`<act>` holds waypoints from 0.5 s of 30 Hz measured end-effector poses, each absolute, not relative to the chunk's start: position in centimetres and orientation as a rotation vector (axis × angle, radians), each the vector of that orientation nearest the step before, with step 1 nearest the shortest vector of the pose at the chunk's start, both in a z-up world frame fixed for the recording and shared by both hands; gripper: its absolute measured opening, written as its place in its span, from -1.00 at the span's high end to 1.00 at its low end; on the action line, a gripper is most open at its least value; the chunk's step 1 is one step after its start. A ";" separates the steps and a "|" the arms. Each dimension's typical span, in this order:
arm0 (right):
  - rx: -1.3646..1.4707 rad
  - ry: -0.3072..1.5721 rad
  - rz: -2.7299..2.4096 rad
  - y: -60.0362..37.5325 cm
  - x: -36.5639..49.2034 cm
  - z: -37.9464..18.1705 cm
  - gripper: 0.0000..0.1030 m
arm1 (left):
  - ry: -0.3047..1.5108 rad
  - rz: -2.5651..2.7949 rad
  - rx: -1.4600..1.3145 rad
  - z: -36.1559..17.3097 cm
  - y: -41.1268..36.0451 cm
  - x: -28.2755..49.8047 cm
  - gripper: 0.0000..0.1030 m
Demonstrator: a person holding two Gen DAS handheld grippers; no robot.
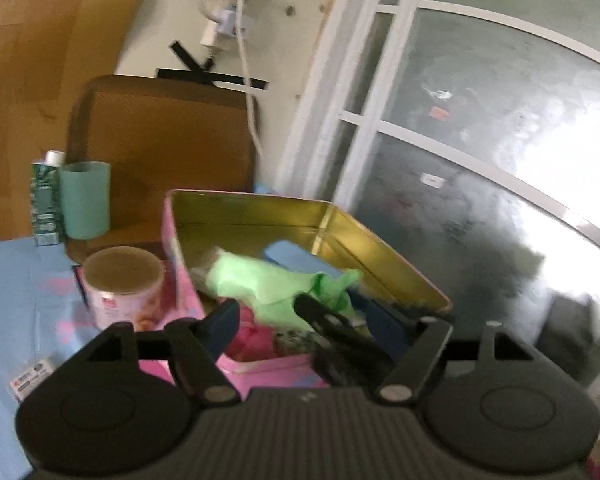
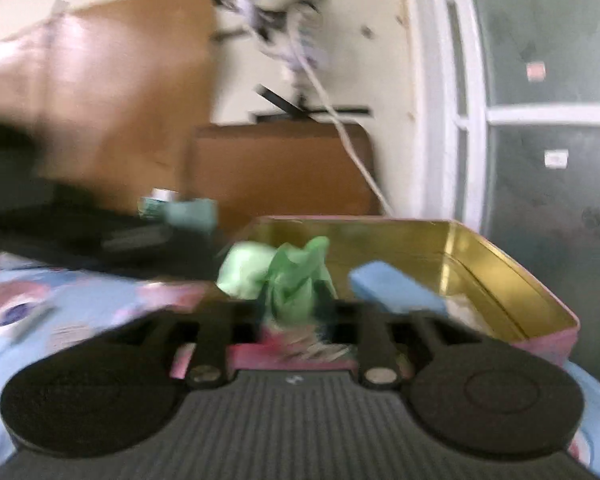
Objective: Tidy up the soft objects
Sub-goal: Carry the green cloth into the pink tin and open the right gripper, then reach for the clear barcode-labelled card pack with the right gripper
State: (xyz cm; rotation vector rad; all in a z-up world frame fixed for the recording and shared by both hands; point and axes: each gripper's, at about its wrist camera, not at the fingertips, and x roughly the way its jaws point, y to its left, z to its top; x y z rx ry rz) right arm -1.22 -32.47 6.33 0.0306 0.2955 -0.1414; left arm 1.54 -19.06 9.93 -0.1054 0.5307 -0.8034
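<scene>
PLACEMENT: green cloth (image 1: 276,284) lay heaped inside the pink tin (image 1: 380,240), where soft items collect | TOOLS: your left tool (image 1: 268,312) and right tool (image 2: 296,312) were spread, pinching nothing | CLEARANCE: tin stood near the counter (image 1: 16,280) edge; can (image 1: 122,288) touched its wall; room was above.

Daylight through the frosted window (image 1: 500,152) beside me, blown-out glare at its right; both my fisheye views motion-blurred, the right worse, edges bowed.

home: tablecloth (image 1: 4,280), chair (image 1: 160,140), window (image 1: 480,140).
</scene>
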 end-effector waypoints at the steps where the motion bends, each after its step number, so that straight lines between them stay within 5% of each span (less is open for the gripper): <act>1: 0.016 0.329 -0.159 -33.3 0.1 6.0 -0.57 | 0.533 -0.787 -0.104 9.6 -18.6 1.4 -0.42; 11: 0.058 0.109 -0.220 -32.1 -8.0 4.7 -0.54 | 0.586 -0.493 -0.053 4.1 -6.7 0.6 -0.59; 15: 0.035 0.184 -0.025 -28.0 -8.2 3.8 -0.47 | 0.578 -0.332 -0.052 2.7 -1.6 0.3 -0.59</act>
